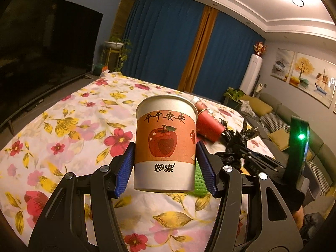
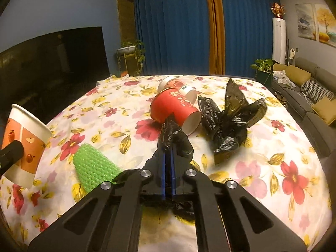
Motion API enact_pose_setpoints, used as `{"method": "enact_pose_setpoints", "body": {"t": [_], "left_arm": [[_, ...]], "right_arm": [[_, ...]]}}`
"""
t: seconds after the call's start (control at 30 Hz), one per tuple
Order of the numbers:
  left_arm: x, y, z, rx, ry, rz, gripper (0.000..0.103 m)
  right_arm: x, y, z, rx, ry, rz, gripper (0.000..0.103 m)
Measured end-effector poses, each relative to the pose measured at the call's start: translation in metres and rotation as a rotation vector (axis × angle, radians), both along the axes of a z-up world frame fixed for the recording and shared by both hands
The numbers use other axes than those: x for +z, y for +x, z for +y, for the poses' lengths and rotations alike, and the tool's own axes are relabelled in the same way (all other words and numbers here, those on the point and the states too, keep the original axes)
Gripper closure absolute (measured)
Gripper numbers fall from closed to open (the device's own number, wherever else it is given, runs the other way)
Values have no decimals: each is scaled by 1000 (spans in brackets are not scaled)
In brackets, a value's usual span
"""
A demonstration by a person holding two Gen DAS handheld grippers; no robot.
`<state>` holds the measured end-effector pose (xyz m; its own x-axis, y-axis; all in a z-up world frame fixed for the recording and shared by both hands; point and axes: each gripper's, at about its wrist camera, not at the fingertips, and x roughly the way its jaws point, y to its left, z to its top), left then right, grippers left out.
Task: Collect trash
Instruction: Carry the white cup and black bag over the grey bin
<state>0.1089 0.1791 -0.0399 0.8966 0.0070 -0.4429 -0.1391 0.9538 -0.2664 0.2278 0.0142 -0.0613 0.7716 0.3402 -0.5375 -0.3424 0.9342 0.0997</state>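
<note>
Left wrist view: left gripper (image 1: 164,163) clamped on an apple-print paper cup (image 1: 165,142), blue pads (image 1: 126,169) pressed to both sides, cup upright and lifted clear of the floral tablecloth (image 1: 73,130), dead centre of the frame. Just behind the cup, right of centre, a red paper cup (image 1: 208,124) on its side, another cup nested into its far end. Lower right of the held cup, a sliver of green knitted cloth (image 1: 199,180) peeking out. Further right, crumpled black trash bag (image 1: 237,140) with the right gripper's black frame over it. Right wrist view: right gripper (image 2: 168,159) squeezed fully together at centre frame, blue pads nearly touching, a fold of black plastic pinched at the tips and trailing up toward the red cup (image 2: 174,107). Red cup on its side at upper centre, open mouth toward lower right, touching the bag. Main bulk of the bag (image 2: 229,121) spread right of centre on the cloth (image 2: 273,147), flaps sticking up. Green knitted cloth (image 2: 94,168) flat at lower left, beside the gripper frame. Apple cup (image 2: 23,145) at far left edge, tilted, held aloft by the other gripper. Dark television (image 2: 52,63) upper left, blue curtains (image 2: 172,31) across the back, sofa (image 2: 310,92) at far right.
</note>
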Motion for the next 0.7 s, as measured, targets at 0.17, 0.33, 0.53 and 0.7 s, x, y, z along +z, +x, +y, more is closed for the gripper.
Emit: {"method": "enact_pose_setpoints", "body": {"t": [0.17, 0.33, 0.53, 0.7], "left_arm": [[3, -5, -7, -5, 21, -11, 46], [9, -9, -16, -15, 28, -29, 46], [16, -13, -38, -44, 44, -44, 46], [22, -15, -60, -77, 63, -58, 46]], "right_arm": [[19, -21, -27, -19, 64, -45, 99], [37, -49, -55, -31, 75, -114, 99], [52, -74, -88, -44, 86, -151, 99], [58, -89, -109, -57, 95, -172, 99]]}}
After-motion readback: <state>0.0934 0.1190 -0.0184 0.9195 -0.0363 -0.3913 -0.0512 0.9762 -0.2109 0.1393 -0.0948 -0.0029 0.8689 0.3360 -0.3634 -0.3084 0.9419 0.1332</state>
